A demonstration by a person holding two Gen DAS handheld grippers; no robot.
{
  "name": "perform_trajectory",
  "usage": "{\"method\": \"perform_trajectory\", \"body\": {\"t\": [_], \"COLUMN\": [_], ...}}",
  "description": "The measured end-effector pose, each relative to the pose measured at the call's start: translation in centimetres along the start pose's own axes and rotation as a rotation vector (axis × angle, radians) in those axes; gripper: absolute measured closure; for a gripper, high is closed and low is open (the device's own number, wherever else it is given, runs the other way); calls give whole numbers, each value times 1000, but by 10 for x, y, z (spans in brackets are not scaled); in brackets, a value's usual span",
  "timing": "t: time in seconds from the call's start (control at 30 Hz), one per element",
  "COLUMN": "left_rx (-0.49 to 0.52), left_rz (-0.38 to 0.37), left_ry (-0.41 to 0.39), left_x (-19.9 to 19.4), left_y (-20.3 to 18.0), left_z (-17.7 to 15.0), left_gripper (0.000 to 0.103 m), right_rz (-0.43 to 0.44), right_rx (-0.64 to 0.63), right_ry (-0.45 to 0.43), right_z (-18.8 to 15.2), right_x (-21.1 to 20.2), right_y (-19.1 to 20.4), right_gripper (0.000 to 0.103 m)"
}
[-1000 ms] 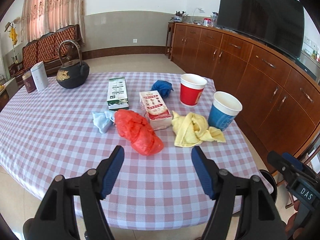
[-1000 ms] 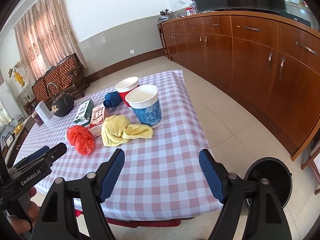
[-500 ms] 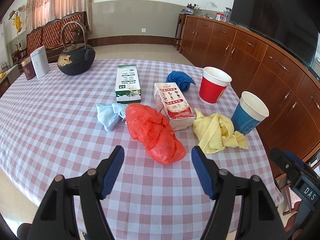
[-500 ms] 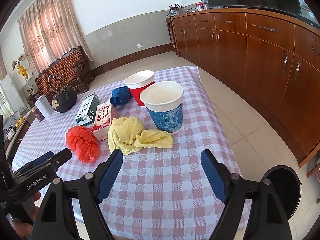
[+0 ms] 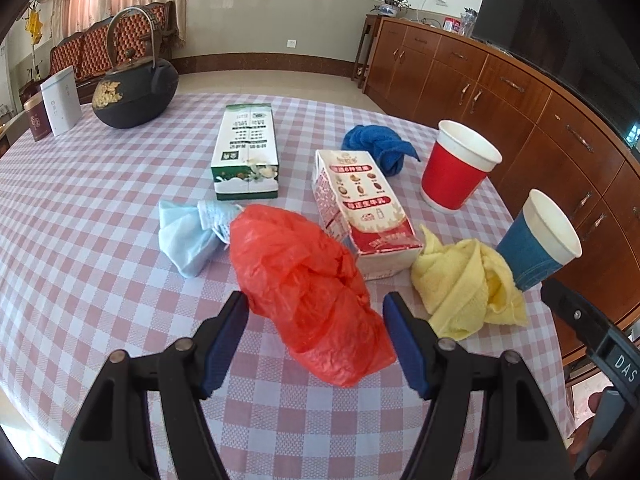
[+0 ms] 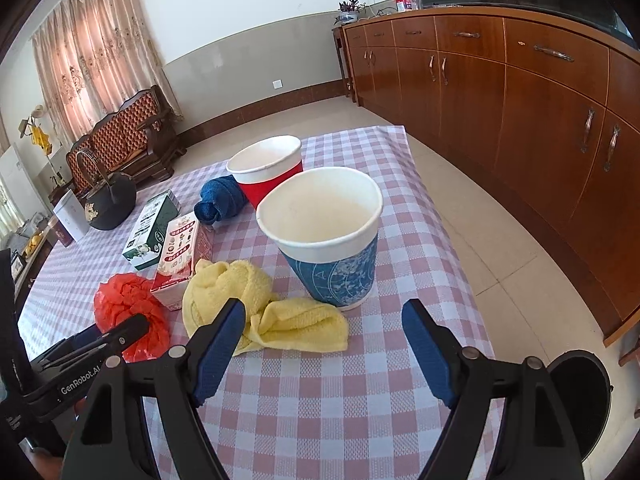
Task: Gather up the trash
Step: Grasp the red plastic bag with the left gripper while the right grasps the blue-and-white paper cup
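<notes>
A crumpled red plastic bag (image 5: 312, 284) lies on the checked tablecloth (image 5: 80, 240). My left gripper (image 5: 314, 320) is open, its fingertips on either side of the bag's near end. My right gripper (image 6: 324, 328) is open and empty, just in front of the blue paper cup (image 6: 332, 240) and above the yellow cloth (image 6: 256, 304). A red paper cup (image 5: 456, 168), a red-and-white milk carton (image 5: 364, 208), a green-and-white carton (image 5: 246, 152), a crumpled light-blue mask (image 5: 192, 232) and a blue cloth (image 5: 380, 146) lie around the bag.
A black iron teapot (image 5: 134, 88) and two tins (image 5: 60, 102) stand at the table's far left. A black bin (image 6: 580, 396) sits on the floor by the table's right corner. Wooden cabinets (image 6: 520, 92) line the right wall.
Both grippers have moved forward toward the table's items. The left now straddles the red bag's near end; the right has closed in on the blue cup. Both stayed open.
</notes>
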State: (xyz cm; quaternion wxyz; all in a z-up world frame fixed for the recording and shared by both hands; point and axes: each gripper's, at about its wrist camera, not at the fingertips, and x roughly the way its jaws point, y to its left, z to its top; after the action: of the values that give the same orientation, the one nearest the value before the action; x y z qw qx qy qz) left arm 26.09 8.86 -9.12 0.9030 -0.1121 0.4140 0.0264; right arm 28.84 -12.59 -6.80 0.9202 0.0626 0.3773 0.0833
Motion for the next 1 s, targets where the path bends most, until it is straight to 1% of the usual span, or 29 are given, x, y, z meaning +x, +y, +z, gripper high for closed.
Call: {"method": "perform_trajectory", "body": {"t": [0.03,0.07,0.1,0.13,0.17,0.3,0.43,0.53,0.83,1.0], "left_rx": [-4,-7,-11,-14,-19,-44,-44,-44,-41,-32], "left_rz": [-5,-10,-14,-21,-31,-55,-56,-56,-75,-83], "left_ry": [-3,-5,-8,-10,-9,-35,-106,-142,-158,-165], "left_x": [2,3,4,5,6,4,-7,-10,-1,0], "left_y": [1,2,2,3,3,7,7,6,-2,-5], "left_z": [0,0,0,1,1,4,7,13,26,28], "left_gripper": [32,35,41,46,54,62,64,64,64,64], "right_rz": [4,6,6,8,8,5,9,7,6,28], "right_rx": [1,2,2,0,-3,-9,-6,-6,5,-2], "right_ry": [2,3,4,4,4,4,2,-1,-11,-27], "right_z": [1,3,4,5,6,9,13,17,29,31], "right_x": [3,6,9,11,14,23,29,34,48,50], "right_y": [-1,-1,-1,0,0,1,0,0,-4,-2], "right_gripper": [21,21,21,21,21,21,21,21,21,22]}}
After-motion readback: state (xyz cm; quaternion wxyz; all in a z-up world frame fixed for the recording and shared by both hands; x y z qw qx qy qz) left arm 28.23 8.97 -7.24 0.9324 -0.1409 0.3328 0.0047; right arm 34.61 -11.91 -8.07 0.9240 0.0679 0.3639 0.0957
